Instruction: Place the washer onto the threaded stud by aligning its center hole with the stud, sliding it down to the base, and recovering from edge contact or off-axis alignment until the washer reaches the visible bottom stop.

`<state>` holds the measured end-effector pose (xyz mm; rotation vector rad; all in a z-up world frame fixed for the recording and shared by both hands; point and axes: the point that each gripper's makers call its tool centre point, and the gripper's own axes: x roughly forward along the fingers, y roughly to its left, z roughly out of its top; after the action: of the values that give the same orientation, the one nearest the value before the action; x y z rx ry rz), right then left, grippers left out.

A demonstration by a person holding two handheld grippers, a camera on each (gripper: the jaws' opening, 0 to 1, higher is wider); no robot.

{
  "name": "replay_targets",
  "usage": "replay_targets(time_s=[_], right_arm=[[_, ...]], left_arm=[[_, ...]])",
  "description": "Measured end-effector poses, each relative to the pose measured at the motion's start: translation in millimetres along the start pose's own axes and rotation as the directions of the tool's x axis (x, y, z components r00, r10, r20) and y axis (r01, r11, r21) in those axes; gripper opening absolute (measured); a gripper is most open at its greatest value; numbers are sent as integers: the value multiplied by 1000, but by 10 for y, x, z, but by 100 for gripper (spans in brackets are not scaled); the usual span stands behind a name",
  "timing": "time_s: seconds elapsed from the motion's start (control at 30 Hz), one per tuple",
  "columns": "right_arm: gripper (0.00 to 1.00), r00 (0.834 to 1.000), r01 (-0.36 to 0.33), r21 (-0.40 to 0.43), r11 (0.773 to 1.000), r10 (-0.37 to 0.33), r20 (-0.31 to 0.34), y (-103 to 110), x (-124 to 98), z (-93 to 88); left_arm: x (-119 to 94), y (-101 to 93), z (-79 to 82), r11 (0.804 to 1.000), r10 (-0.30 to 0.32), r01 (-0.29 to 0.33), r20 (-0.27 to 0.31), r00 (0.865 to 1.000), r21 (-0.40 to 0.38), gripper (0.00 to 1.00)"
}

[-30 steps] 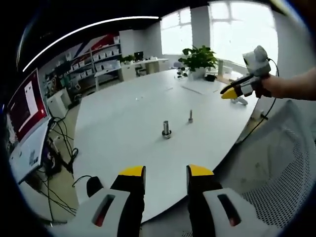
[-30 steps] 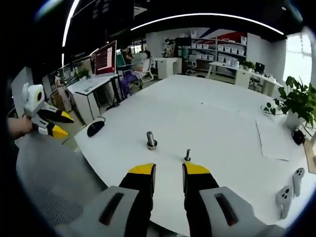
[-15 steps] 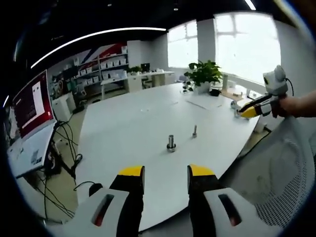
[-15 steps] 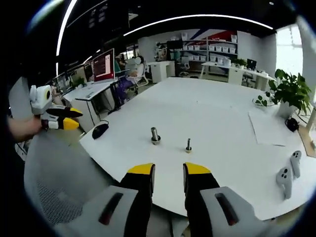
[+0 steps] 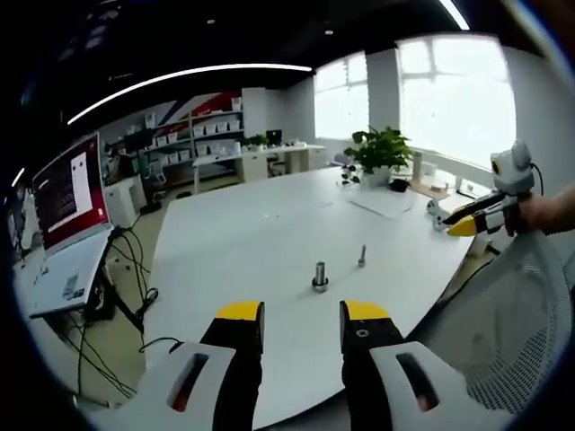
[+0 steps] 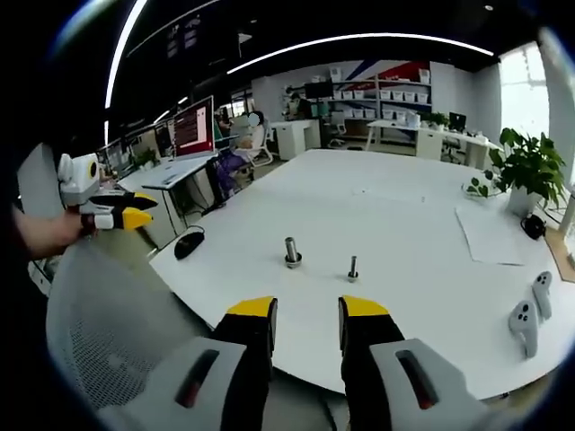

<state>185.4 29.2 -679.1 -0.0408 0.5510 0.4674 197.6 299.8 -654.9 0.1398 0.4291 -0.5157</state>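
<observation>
A thick metal stud (image 5: 320, 276) stands upright on a wider round base, near the middle of the white table (image 5: 243, 242). To its right is a thinner stud (image 5: 362, 256). At this distance I cannot make out the ring at either base. My left gripper (image 5: 302, 314) hangs open and empty, short of the table's near edge. In the right gripper view the thick stud (image 6: 292, 251) and thin stud (image 6: 353, 268) lie ahead of my right gripper (image 6: 306, 310), which is also open and empty. Each gripper appears in the other's view, held off the table's side: right gripper (image 5: 478, 216), left gripper (image 6: 115, 209).
A mesh chair back (image 6: 108, 341) is close on the left in the right gripper view. A black mouse (image 6: 189, 242), two white controllers (image 6: 530, 310), a sheet of paper (image 6: 490, 233) and a potted plant (image 6: 526, 171) sit around the table's edges. Desks and a monitor (image 5: 67, 189) stand beyond.
Both views have shifted: the hands drew back from the table, so the studs look a little farther off. Jaws stay as wide as before, and nothing on the table moved.
</observation>
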Motion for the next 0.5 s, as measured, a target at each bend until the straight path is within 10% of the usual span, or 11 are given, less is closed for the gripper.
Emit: replay_targets(time_s=[0.5], right_arm=[[38,998,50,91,995,-53,29,-175,9,-32]], left_arm=[[-24,111,71,995,10,-7,29,1000,-102,37]])
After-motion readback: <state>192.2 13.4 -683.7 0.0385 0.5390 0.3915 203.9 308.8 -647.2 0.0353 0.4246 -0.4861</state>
